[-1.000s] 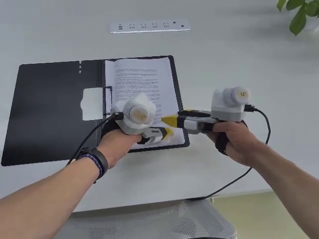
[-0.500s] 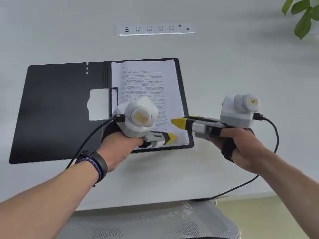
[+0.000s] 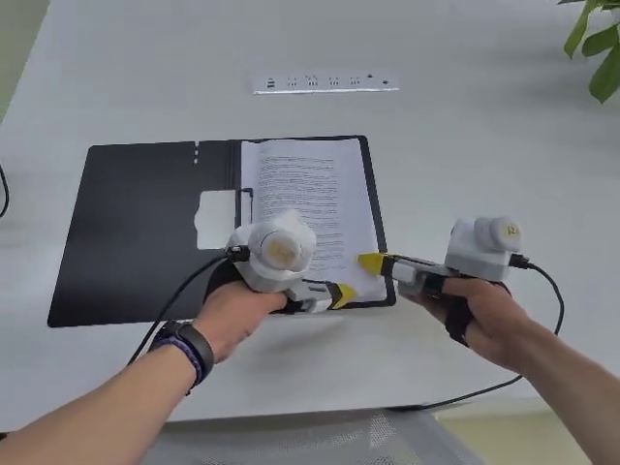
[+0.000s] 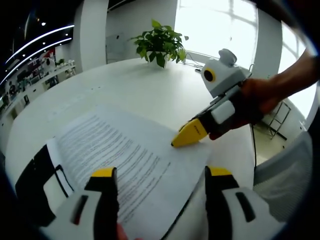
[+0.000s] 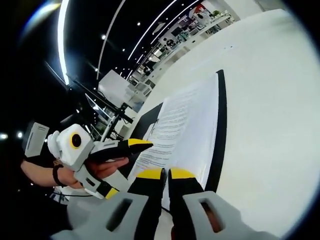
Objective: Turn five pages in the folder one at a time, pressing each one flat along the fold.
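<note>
Folder (image 3: 145, 232) lies open on the white table (image 3: 465, 145), printed page (image 3: 310, 203) on its right half. Left gripper (image 3: 339, 294) hovers low over the page's near corner, jaws wide apart and empty; right gripper (image 3: 371, 262), jaws closed on nothing, points level at the page's outer edge

Open folder (image 3: 136, 242); left tool (image 3: 339, 293), right tool (image 3: 371, 262) near page (image 3: 310, 194) corner

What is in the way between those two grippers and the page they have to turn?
Nothing visible. The right gripper, shut, points at the lower right corner of the page; the left gripper, open, hovers over its bottom edge; the folder's black left cover lies open.
</note>
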